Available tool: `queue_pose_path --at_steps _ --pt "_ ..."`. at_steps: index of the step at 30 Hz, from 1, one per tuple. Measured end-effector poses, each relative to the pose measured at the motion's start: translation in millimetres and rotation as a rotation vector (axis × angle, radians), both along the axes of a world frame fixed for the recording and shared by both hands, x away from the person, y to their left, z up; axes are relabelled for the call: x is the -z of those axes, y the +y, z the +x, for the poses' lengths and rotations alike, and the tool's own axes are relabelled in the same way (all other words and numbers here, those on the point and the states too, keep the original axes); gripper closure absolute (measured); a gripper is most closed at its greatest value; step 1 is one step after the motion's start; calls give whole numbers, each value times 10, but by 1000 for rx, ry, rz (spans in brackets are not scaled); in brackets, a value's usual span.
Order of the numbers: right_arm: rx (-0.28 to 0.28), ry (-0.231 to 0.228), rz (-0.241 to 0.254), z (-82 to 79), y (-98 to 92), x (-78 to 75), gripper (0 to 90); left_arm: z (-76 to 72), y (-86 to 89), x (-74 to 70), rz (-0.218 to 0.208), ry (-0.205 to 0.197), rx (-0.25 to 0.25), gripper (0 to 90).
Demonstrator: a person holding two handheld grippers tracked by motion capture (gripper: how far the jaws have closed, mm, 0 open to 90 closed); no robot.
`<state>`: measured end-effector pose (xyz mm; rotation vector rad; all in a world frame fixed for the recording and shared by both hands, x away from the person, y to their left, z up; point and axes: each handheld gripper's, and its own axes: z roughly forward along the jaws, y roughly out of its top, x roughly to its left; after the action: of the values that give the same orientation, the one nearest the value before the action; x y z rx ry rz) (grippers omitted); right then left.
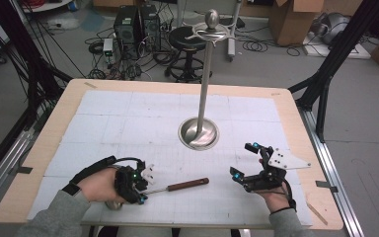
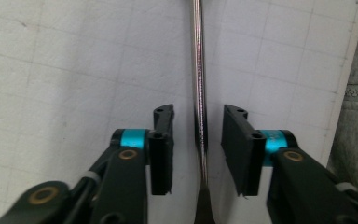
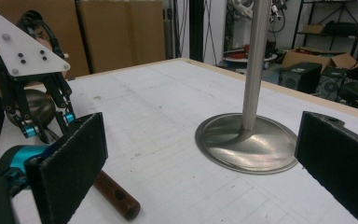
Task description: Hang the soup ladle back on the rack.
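Left fingers straddle the ladle's steel shaft, unclenched; gaps both sides.

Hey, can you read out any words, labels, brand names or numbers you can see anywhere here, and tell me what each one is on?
No readable text anywhere.
Ladle, metal stand, white gridded mat: no lettering, only faint grid lines.
Cardboard boxes on the floor: any print is too small and blurred to read.

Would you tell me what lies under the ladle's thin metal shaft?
The white gridded mat lies under the shaft, between the left gripper jaws. The strip directly beneath it is covered.
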<state>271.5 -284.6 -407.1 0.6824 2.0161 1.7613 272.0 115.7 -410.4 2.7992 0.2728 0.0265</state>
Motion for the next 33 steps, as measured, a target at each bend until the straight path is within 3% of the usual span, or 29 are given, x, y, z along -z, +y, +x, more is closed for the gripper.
queue_pose_path --at_steps 4,11,27,33 --pt "3 3 1 -13 -8 3 13 -2 -10 0 6 9 7 765" --pt "4 4 2 -17 -11 3 14 6 -4 0 6 8 12 826" --pt "4 2 -2 -15 -11 4 14 -1 40 -21 -30 9 9 842" --pt "6 2 -2 -12 -14 6 14 -5 83 -58 -64 5 -1 842"
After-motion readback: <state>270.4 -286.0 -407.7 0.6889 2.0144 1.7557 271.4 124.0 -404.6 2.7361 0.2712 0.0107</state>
